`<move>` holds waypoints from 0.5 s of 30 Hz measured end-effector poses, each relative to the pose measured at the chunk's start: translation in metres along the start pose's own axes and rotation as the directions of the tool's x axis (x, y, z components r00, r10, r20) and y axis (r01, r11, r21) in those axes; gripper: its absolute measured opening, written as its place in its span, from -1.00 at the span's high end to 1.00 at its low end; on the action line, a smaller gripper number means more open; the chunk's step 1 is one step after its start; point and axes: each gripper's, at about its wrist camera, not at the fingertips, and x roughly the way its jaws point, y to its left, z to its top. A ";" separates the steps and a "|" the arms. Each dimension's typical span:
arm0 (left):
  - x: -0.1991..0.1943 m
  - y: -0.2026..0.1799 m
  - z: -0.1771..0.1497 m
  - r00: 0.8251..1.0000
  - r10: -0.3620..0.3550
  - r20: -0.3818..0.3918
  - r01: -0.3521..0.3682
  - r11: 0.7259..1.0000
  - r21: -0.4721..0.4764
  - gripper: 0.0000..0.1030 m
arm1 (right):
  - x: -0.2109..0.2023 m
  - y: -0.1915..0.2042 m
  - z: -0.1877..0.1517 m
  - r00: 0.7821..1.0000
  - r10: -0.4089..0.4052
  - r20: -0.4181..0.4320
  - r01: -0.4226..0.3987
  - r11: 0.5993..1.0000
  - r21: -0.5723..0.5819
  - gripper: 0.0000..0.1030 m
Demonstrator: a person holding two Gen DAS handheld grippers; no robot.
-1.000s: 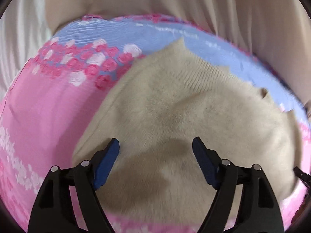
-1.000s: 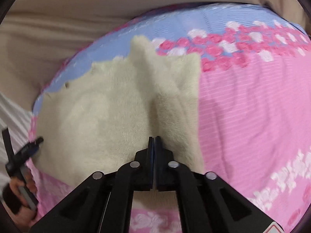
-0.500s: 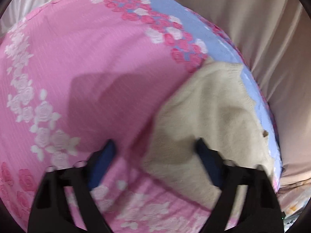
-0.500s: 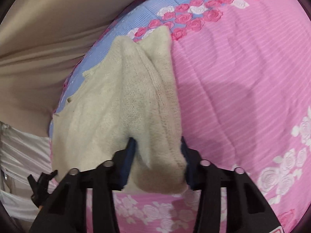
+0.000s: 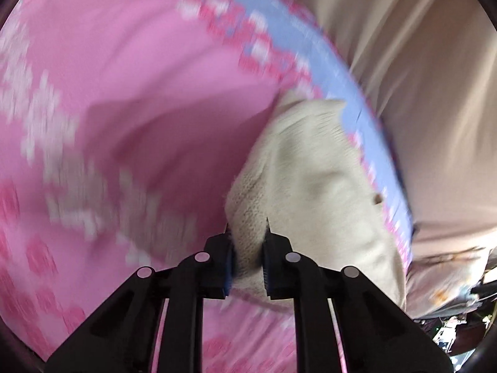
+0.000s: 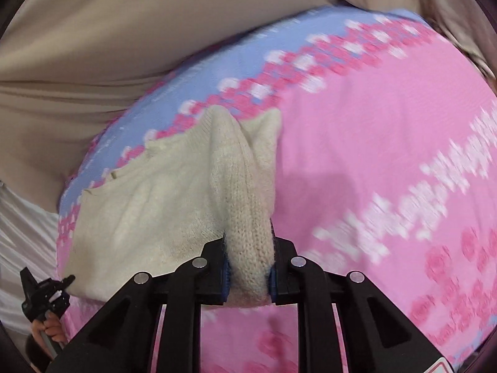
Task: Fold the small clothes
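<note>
Cream knit sweater (image 5: 313, 186) lies on pink floral bedspread (image 5: 139, 93), near its blue-banded edge (image 6: 161, 99), beside beige sheet (image 6: 108, 40). Left tongs (image 5: 247, 258) clenched on bunched near edge of sweater, knit pinched between blue pads. Right tongs (image 6: 248, 267) clenched on raised fold of same sweater, fold rising as ridge toward far edge of bedspread. Left tongs also visible in right view at lower left, held in hand (image 6: 49, 329). Both views motion-blurred.
</note>
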 end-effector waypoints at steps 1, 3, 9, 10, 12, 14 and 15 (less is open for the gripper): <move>0.007 0.003 -0.010 1.000 0.021 -0.017 -0.021 1.000 0.004 0.74 | 0.008 -0.012 -0.008 1.000 -0.012 -0.027 0.013 1.000 0.024 0.66; 0.016 0.006 -0.022 0.997 0.081 -0.008 -0.081 0.996 0.033 0.62 | 0.029 -0.031 -0.019 0.994 -0.033 -0.105 0.039 0.998 0.052 0.59; -0.028 -0.060 -0.015 0.962 0.147 0.230 -0.199 0.955 0.221 0.34 | -0.018 0.007 0.008 0.978 -0.177 0.112 0.184 0.981 -0.057 0.31; -0.039 -0.078 -0.013 0.952 0.122 0.280 -0.198 0.944 0.262 0.24 | -0.033 0.025 0.016 0.973 -0.150 0.176 0.171 0.979 -0.109 0.29; -0.047 -0.108 -0.008 0.947 0.062 0.315 -0.168 0.931 0.324 0.06 | -0.036 0.052 0.031 0.988 -0.007 0.155 0.034 0.984 -0.175 0.41; -0.030 -0.143 -0.004 0.969 0.008 0.248 -0.113 0.905 0.410 0.06 | -0.015 0.091 0.038 0.988 0.150 0.041 -0.137 0.965 -0.225 0.94; -0.017 -0.156 -0.003 0.980 -0.009 0.198 -0.081 0.895 0.438 0.07 | 0.002 0.116 0.035 0.978 0.206 -0.018 -0.204 0.945 -0.256 0.98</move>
